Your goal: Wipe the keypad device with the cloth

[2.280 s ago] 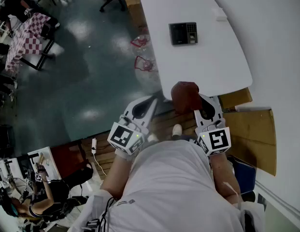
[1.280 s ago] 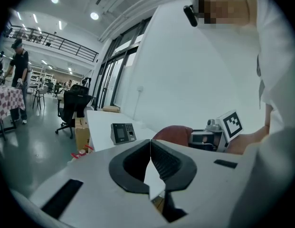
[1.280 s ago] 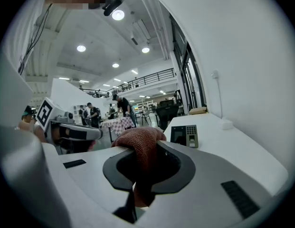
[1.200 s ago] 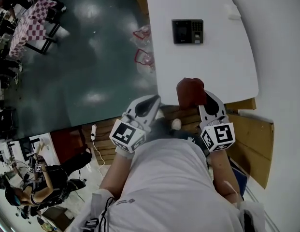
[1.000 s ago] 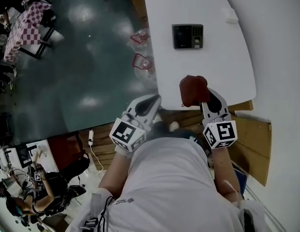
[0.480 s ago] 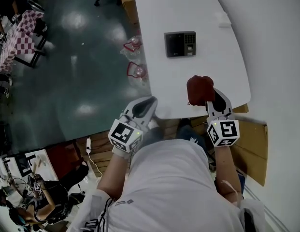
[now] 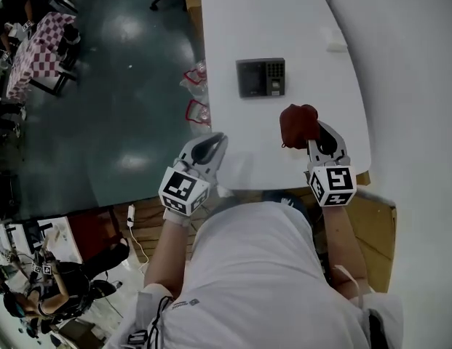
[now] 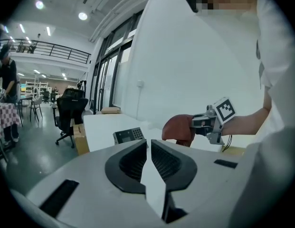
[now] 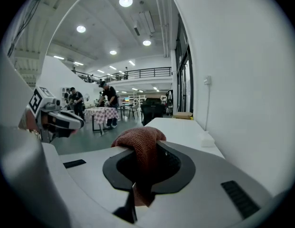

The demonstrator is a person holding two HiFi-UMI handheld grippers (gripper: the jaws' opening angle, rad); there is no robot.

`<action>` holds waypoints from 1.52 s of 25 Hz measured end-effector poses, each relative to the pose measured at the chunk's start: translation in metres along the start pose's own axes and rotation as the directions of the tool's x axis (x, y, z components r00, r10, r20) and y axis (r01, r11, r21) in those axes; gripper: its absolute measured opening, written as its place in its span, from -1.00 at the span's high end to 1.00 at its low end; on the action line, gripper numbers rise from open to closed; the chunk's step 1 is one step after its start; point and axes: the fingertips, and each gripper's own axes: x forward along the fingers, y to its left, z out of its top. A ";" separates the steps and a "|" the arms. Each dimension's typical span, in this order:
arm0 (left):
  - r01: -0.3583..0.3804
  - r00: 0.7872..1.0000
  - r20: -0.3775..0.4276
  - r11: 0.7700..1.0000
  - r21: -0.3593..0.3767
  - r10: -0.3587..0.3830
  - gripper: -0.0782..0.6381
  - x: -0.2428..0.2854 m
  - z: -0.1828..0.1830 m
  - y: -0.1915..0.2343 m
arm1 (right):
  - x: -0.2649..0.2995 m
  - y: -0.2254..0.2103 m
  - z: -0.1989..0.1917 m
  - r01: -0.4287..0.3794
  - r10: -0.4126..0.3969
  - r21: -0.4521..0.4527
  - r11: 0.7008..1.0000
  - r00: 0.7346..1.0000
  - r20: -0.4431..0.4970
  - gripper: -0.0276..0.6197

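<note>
The right gripper [image 7: 314, 135] was clamped on the crumpled dark-red cloth [image 7: 298, 123], close to the near right of the black rectangular keypad device [image 7: 260, 77], which lay flat on the white table [image 7: 284, 20]. The left gripper [image 7: 211, 145], jaws closed and empty, hovered at the device's near left.

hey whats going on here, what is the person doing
A person stands at a white table with a claw in each hand. The right claw is shut on a reddish-brown cloth, held over the table short of the keypad device. The left claw is shut and empty by the table's near edge. No wiping yet.
</note>
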 end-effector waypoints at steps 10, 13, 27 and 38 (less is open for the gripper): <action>-0.032 0.999 -0.021 0.989 0.143 0.035 0.74 0.084 0.032 0.012 | 0.051 -0.042 -0.007 -0.076 0.068 -0.153 0.985 0.996 -0.057 0.80; -0.003 0.998 -0.054 0.988 0.157 0.011 0.62 0.112 0.029 0.023 | 0.073 -0.045 -0.013 -0.090 0.078 -0.176 0.980 0.994 -0.078 0.80; 0.144 0.960 -0.268 0.965 0.218 -0.083 0.30 0.204 0.013 0.071 | 0.152 -0.062 -0.020 -0.109 0.061 -0.256 0.961 0.980 -0.190 0.80; 0.255 0.903 -0.415 0.917 0.306 -0.112 0.28 0.254 -0.008 0.090 | 0.198 -0.062 -0.026 -0.148 0.020 -0.450 0.881 0.961 -0.277 0.80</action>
